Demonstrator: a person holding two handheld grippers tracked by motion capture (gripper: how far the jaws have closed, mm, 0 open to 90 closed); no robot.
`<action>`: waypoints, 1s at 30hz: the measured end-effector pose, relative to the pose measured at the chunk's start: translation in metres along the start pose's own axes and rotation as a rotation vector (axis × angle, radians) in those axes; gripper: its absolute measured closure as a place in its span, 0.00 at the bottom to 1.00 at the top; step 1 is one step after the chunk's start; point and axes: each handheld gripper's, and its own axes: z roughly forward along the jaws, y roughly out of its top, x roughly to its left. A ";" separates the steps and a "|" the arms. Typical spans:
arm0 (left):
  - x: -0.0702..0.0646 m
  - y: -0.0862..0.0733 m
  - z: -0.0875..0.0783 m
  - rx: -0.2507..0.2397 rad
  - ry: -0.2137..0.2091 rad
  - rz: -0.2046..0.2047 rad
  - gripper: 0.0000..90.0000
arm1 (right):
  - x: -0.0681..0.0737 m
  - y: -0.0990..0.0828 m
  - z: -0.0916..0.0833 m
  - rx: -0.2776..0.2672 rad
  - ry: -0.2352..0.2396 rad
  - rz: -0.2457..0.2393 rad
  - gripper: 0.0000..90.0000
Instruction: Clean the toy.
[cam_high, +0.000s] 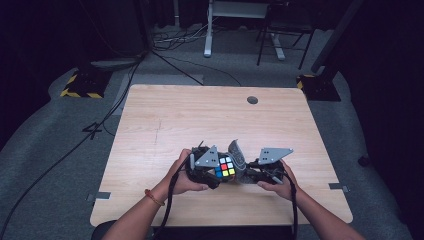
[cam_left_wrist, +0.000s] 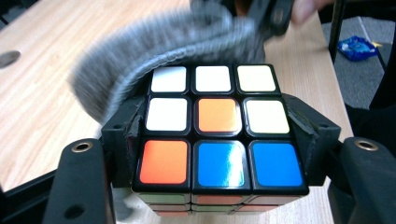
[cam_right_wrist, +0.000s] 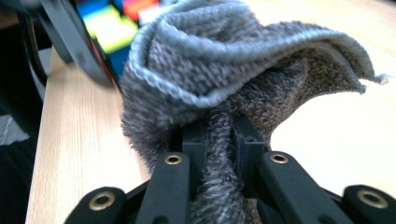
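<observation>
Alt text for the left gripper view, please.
A colourful plastic puzzle cube sits clamped in the left claw, white, orange and blue stickers facing the camera. A blurred grey knitted cloth drapes against its far edge, above a light wooden table.

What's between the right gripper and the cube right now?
The grey cloth. The right gripper is pinched shut on it, and it bunches up against the cube held in the left gripper; clearest in the high view.
</observation>
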 end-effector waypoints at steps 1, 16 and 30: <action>0.000 0.000 -0.001 -0.004 0.004 0.000 0.37 | 0.000 -0.001 0.002 0.013 0.011 0.006 0.88; 0.002 -0.004 0.004 0.054 0.036 0.005 0.37 | 0.009 0.005 -0.009 -0.048 0.022 -0.029 0.88; -0.008 0.002 0.010 0.030 -0.016 0.022 0.37 | 0.001 0.003 -0.011 -0.024 -0.057 -0.019 0.88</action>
